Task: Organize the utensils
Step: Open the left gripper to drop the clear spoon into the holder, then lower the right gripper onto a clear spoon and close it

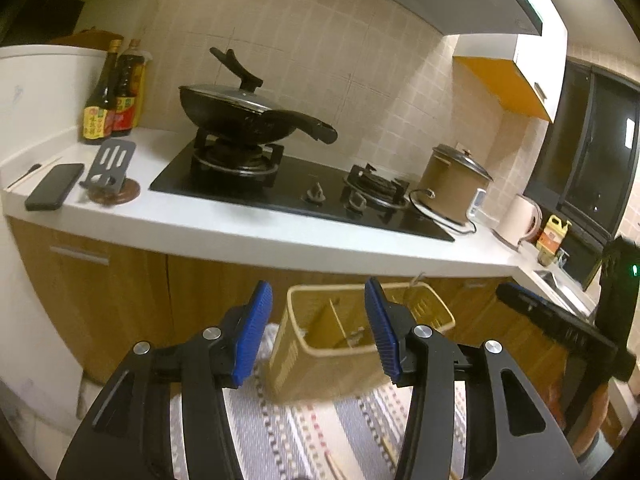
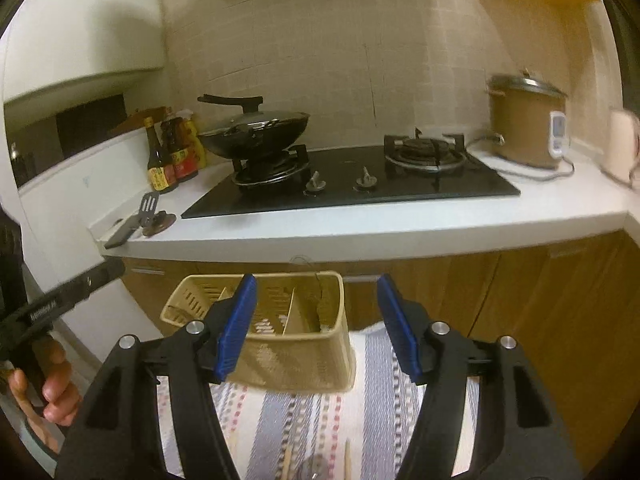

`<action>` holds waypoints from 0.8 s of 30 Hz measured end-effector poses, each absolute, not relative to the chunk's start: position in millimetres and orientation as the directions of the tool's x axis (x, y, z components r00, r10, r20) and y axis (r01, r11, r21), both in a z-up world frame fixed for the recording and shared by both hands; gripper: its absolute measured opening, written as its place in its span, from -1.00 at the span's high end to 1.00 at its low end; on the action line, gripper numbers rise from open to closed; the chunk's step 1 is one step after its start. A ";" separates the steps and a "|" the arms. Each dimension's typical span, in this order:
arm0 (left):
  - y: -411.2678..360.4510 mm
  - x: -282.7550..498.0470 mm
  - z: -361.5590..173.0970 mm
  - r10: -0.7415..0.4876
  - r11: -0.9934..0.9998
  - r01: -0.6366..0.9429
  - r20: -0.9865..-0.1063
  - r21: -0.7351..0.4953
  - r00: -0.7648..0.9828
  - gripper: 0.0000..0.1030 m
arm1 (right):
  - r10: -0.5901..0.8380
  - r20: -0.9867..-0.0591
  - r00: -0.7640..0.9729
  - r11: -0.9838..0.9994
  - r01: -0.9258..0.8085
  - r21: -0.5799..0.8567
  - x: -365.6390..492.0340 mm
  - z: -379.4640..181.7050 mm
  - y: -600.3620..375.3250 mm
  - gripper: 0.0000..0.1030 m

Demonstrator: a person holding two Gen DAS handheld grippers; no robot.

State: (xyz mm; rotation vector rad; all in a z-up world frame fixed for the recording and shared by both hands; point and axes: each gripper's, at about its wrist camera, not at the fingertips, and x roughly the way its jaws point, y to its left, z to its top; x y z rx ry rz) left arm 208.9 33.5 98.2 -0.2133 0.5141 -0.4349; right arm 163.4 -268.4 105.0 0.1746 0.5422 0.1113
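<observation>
A beige slotted utensil basket (image 1: pixel 320 356) with inner dividers stands on a striped cloth (image 1: pixel 288 436) below the counter; it also shows in the right wrist view (image 2: pixel 296 348). My left gripper (image 1: pixel 320 336) is open and empty, its blue pads either side of the basket from the near side. My right gripper (image 2: pixel 318 328) is open and empty, with the basket behind its left pad. Wooden chopsticks (image 2: pixel 347 460) lie on the striped cloth (image 2: pixel 376 408) near the bottom edge; chopstick ends also show in the left wrist view (image 1: pixel 334 466).
A white counter (image 1: pixel 224 224) carries a black gas hob (image 1: pixel 296 196), a lidded wok (image 1: pixel 244 110), sauce bottles (image 1: pixel 112 96), a phone (image 1: pixel 54 186), a phone stand (image 1: pixel 110 166), a rice cooker (image 1: pixel 452 180) and a kettle (image 1: pixel 520 220). Wooden cabinet doors (image 2: pixel 540 300) stand behind the basket.
</observation>
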 end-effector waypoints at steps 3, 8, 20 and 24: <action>36.3 192.0 100.8 -0.458 0.886 0.355 -0.459 -0.297 0.761 0.11 | 0.198 -0.554 0.808 0.966 -0.066 0.249 152.3 106.5 -273.5 -0.13; 37.1 167.1 97.5 -0.435 0.900 0.347 -0.539 -0.262 0.721 0.11 | 0.253 -0.656 0.711 0.959 -0.094 0.268 140.7 95.4 -263.4 -0.13; 28.9 155.7 7.4 -0.417 0.900 0.317 -0.803 -0.299 0.427 0.11 | 0.273 -0.846 0.458 0.961 -0.091 0.261 124.2 12.5 -245.3 -0.13; 27.5 162.7 -22.2 -0.428 0.897 0.285 -0.827 -0.339 0.364 0.11 | 0.308 -0.872 0.379 0.949 -0.059 0.310 121.6 -15.4 -251.7 -0.13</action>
